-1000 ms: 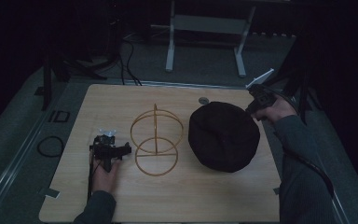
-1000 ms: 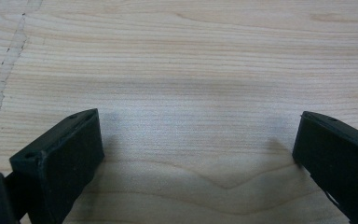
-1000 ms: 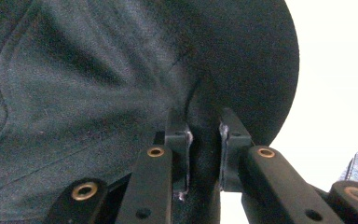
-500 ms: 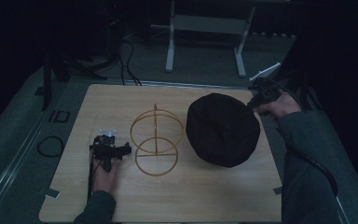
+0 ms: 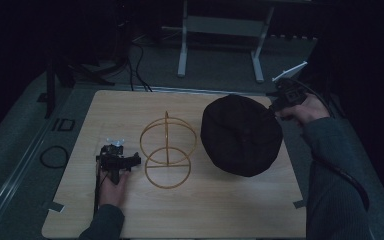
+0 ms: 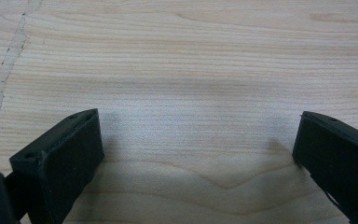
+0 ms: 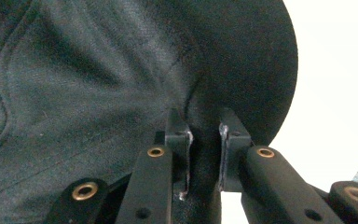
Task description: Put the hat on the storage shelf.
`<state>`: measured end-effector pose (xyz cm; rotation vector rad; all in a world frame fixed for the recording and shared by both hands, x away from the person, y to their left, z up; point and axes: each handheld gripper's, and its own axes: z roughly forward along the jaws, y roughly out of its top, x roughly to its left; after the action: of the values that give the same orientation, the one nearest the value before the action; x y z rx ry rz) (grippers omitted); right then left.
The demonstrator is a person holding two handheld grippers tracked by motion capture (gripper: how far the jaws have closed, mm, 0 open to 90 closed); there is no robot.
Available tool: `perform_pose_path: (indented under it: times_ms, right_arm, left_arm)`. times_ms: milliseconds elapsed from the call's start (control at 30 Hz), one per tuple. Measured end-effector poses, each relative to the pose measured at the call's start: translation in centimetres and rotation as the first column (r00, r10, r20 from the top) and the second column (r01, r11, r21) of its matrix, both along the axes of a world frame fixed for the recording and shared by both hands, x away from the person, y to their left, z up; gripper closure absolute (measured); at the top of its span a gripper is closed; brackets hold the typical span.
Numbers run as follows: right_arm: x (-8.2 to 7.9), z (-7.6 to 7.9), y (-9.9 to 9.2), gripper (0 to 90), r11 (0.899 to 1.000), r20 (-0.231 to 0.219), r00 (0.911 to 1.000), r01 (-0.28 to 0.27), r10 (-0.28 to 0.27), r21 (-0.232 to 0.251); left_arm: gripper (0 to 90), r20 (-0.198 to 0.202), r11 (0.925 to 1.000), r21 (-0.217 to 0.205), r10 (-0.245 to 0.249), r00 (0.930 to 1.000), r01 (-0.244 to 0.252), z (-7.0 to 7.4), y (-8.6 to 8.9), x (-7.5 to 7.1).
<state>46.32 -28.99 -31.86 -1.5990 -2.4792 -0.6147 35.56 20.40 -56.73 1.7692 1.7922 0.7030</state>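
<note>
Black fabric hat (image 5: 241,134), round and domed, tilted up off the table at its right edge, beside the stand.

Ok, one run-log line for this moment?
right hand-held gripper: shut on black hat brim, lifting | left hand-held gripper: open, on table | wire stand: bare
</note>
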Motion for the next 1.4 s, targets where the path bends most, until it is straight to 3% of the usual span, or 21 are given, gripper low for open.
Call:
perform_pose_path:
  times_ms: [400,1400]
  right_arm:
    - [0.0,1.7,0.5,78.2,1.000,0.015,0.9997,0.018,-0.018,-0.001]
    - [-0.5,5.8,3.6,78.1,0.998,0.075,0.9968,-0.032,0.028,0.059]
  left_arm:
    - [1.2,0.001,1.0000,0.000,0.000,1.0000,0.000,0.0,0.0,0.0]
    - [1.2,0.000,1.0000,0.000,0.000,1.0000,0.000,0.0,0.0,0.0]
